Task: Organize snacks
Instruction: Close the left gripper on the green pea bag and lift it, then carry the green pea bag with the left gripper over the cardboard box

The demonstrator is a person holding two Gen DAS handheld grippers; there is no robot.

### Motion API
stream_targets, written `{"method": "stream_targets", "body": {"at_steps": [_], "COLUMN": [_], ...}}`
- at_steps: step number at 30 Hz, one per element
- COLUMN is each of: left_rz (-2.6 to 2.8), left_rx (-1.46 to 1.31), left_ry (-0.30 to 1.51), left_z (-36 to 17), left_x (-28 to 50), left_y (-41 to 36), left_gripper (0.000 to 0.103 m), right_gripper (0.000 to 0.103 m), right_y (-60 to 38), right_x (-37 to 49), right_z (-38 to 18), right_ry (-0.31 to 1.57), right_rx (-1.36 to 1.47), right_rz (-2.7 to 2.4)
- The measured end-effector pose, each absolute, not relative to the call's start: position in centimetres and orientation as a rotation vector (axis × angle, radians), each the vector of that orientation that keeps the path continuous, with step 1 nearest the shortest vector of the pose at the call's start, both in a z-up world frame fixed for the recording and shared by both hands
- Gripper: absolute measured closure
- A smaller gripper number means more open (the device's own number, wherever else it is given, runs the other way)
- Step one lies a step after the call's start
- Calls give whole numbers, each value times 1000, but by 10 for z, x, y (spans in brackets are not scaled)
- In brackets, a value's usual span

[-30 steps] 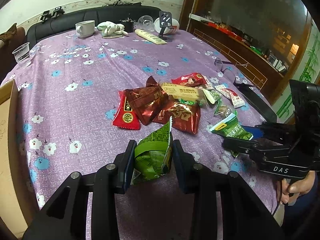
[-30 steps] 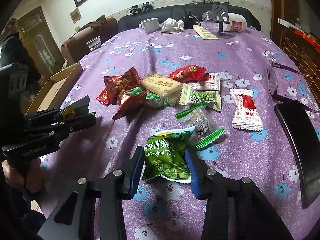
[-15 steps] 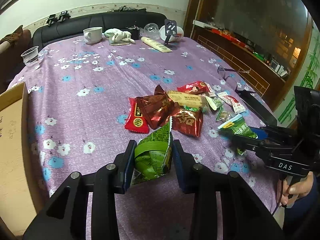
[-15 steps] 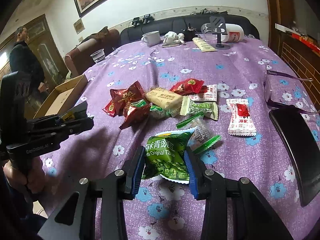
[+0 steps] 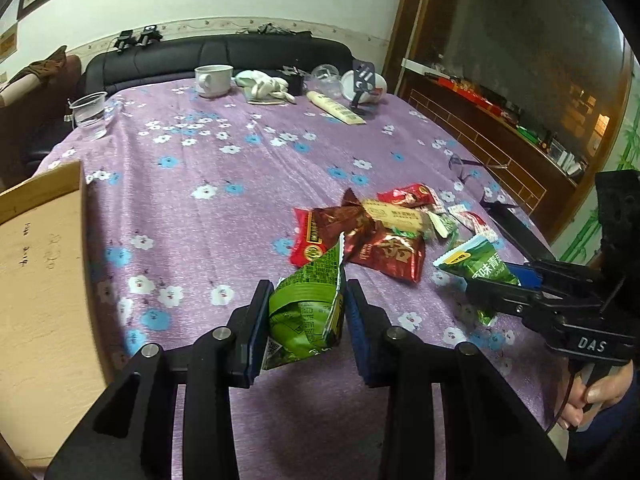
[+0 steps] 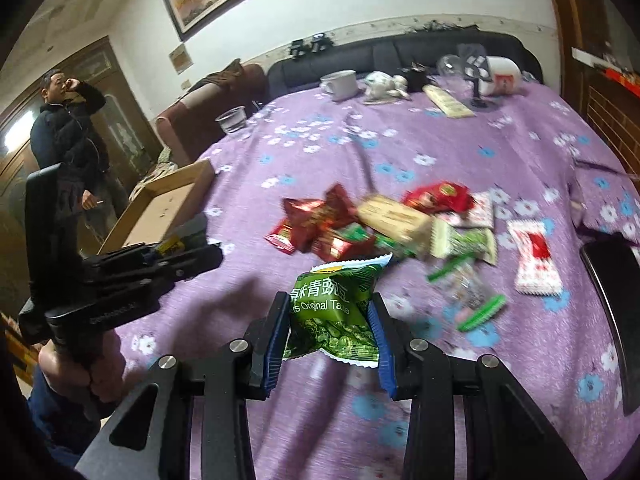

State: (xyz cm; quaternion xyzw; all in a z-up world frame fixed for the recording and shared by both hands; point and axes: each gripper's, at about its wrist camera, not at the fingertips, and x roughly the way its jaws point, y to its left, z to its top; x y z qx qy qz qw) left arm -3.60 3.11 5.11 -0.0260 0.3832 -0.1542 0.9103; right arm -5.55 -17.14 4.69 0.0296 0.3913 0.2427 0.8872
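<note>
My left gripper [image 5: 306, 300] is shut on a crumpled green snack packet [image 5: 308, 312], held above the purple flowered tablecloth [image 5: 208, 208]. My right gripper [image 6: 330, 312] is shut on a green pea packet [image 6: 336, 308] with white lettering, also lifted off the cloth; that same pea packet [image 5: 476, 266] and right gripper [image 5: 504, 280] show at the right of the left wrist view. A heap of red, brown, beige and green snack packets [image 5: 372, 228] lies on the cloth beyond both grippers. An open cardboard box [image 5: 40, 280] stands at the table's left edge, beside my left gripper [image 6: 192, 256].
At the far end stand a white mug [image 5: 214, 80], a plastic cup [image 5: 90, 114], a white cloth [image 5: 264, 86], a tube [image 5: 336, 108] and a phone stand [image 5: 362, 88]. A dark phone [image 6: 616, 308] and glasses [image 5: 468, 164] lie at the right. A person [image 6: 70, 140] stands left of the table.
Both grippers have risen with their green packets still clamped and have pulled back from the snack heap. The cardboard box has come further into the left wrist view.
</note>
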Motion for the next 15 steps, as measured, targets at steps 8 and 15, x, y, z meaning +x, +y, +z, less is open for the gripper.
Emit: {"method": "stream_targets", "body": {"at_steps": [8,15], "left_rz": [-258,-203], "left_rx": [-77,-110], "left_ry": [770,753], "left_z": [55,59], "left_x": [-36,-35], "left_y": [52,76], "left_gripper": [69,69], "right_gripper": [64,64], "right_y": [-140,-115], "right_x": [-51,-48], "right_z": [52,55], "right_ry": [816,815], "right_rx": [41,12], "right_rz": [565,611]}}
